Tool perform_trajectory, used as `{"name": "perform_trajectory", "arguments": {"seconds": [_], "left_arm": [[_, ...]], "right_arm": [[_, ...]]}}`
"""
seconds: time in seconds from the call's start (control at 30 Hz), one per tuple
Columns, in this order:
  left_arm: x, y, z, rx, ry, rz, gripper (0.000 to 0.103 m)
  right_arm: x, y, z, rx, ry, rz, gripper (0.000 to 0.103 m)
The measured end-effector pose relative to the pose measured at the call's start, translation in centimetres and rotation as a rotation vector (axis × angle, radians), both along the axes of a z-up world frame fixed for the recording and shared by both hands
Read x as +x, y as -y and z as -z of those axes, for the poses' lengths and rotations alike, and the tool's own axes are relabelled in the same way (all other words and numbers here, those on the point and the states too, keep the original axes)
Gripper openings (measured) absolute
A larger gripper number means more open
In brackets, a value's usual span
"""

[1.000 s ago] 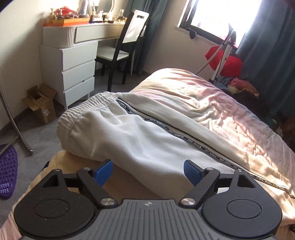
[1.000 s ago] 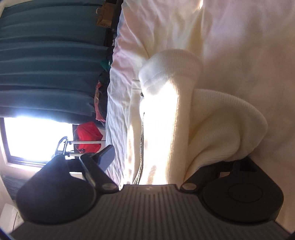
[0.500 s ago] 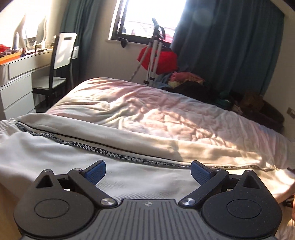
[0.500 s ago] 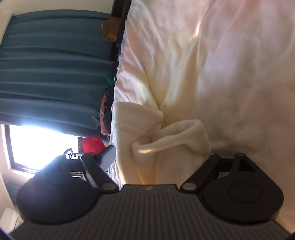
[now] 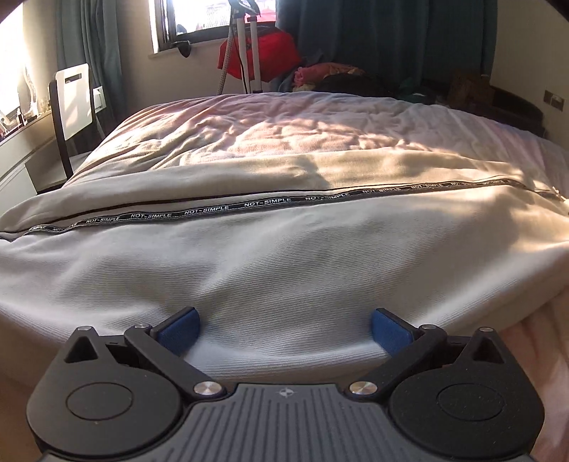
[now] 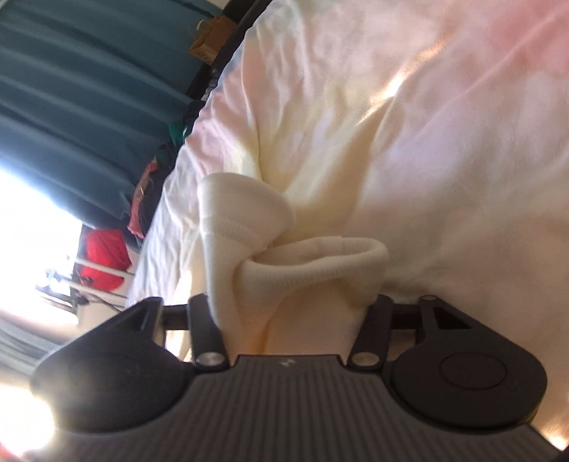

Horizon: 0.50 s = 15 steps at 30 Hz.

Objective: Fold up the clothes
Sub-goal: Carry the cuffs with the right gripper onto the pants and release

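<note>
**Pale sweatpants laid across bed, cuff end in right tool**

Item 1. Sweatpants (image 5: 284, 270): pale grey-white knit, spread lengthwise across the near edge of the bed (image 5: 284, 135). A black tape (image 5: 266, 204) printed "NOT-SIMPLE" runs along the side seam from 9 o'clock to 3 o'clock in the left wrist view. Sunlight falls on the end toward 3 o'clock.

Item 2. Left tool (image 5: 284, 332): jaws spread wide, blue pads (image 5: 177, 328) at either side of the near fabric edge, which bulges between them. Nothing clamped.

Item 3. Right tool (image 6: 290, 330): view rolled sideways and slightly blurred. Its fingers are drawn in against a bunched ribbed cuff (image 6: 302, 263) of the sweatpants, which fills the gap between them; the tool grips that cuff. The fabric stands folded over itself just ahead of the tool, above the pale bed cover.

Item 4. Surroundings, left wrist view: window (image 5: 213, 17) at 12 o'clock, red bag (image 5: 274, 53) and tripod (image 5: 245, 46) just below it, dark curtains (image 5: 391, 35) toward 1 o'clock, white-backed chair (image 5: 74, 103) at 10 o'clock beside the bed.
</note>
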<state>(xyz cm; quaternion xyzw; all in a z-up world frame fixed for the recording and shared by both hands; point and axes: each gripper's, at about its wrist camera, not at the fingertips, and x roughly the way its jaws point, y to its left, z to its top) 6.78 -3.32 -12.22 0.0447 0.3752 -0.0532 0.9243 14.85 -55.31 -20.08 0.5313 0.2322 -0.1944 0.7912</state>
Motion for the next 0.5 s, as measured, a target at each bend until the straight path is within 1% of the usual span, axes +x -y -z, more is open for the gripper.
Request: {"name": "perform_trajectory", "arguments": {"seconds": [0.03, 0.07, 0.13, 0.27, 0.37, 0.5], "left_arm": [[0.0, -0.1, 0.0, -0.002, -0.001, 0.003, 0.103], [0.1, -0.1, 0.0, -0.003, -0.002, 0.006, 0.103], [0.1, -0.3, 0.1, -0.007, -0.004, 0.013, 0.103], [0.2, -0.6, -0.1, -0.016, -0.003, 0.016, 0.103], [0.2, -0.9, -0.6, -0.027, 0.005, 0.007, 0.103], [0.2, -1.4, -1.3, -0.043, 0.018, -0.008, 0.103]], "right_arm": [[-0.4, 0.0, 0.0, -0.011, -0.007, -0.007, 0.038], [-0.7, -0.1, 0.0, -0.023, -0.014, -0.013, 0.036], [0.0, -0.6, -0.9, -0.098, -0.035, -0.028, 0.026], [0.5, -3.8, -4.7, -0.385, -0.061, -0.050, 0.024], [0.7, -6.6, -7.6, -0.572, -0.016, -0.050, 0.022], [0.8, -12.1, -11.8, -0.817, 0.084, -0.096, 0.022]]}}
